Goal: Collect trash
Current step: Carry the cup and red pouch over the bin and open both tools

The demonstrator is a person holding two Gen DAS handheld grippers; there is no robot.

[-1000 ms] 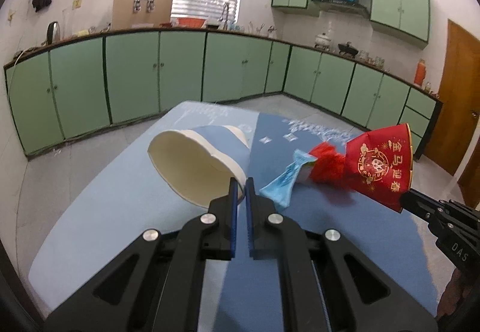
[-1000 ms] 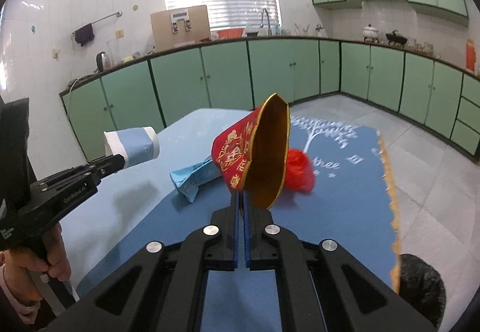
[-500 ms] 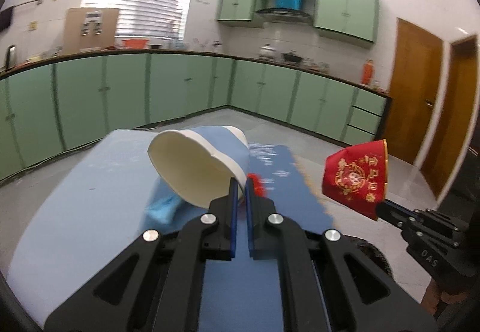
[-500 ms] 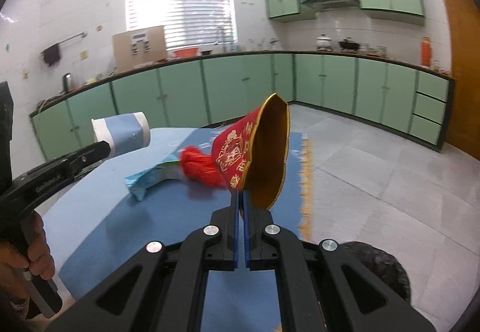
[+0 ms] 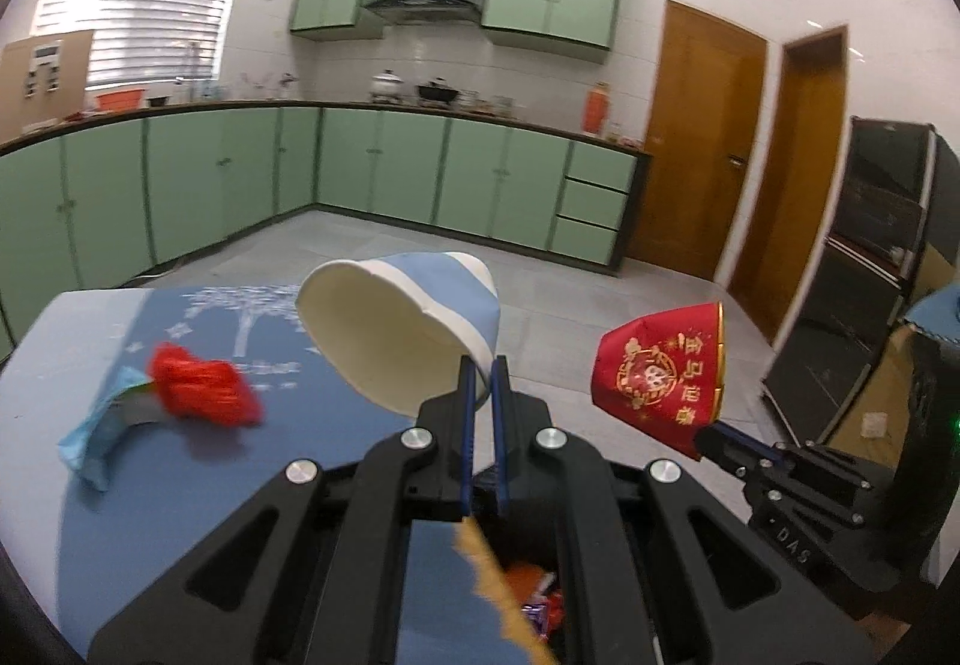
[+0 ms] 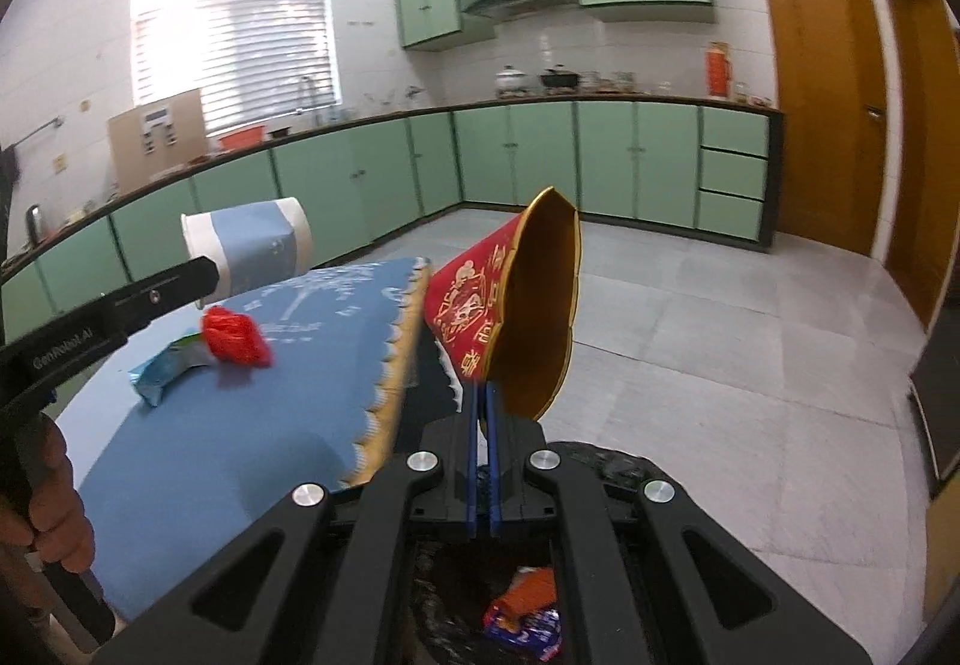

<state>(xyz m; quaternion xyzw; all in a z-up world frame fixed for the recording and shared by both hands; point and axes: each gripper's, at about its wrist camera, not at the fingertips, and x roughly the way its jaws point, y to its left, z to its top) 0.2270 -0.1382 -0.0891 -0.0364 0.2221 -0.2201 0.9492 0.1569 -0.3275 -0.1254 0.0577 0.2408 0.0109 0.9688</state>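
Observation:
My left gripper is shut on the rim of a blue and white paper cup, which lies on its side in the air past the table's edge. The same cup shows at the left of the right wrist view. My right gripper is shut on the rim of a red and gold paper cup, also in the left wrist view as the red cup. A black-lined trash bin with wrappers inside lies below both grippers. A red crumpled wrapper and a light blue packet lie on the table.
The table's blue cloth with a scalloped gold fringe ends just left of the bin. Green cabinets line the far walls, wooden doors stand at the right. A dark cabinet stands at the right. A hand holds the left gripper's handle.
Both grippers have swung right, off the table and over the trash bin, each still holding its cup. The red wrapper and blue packet now sit far to the left.

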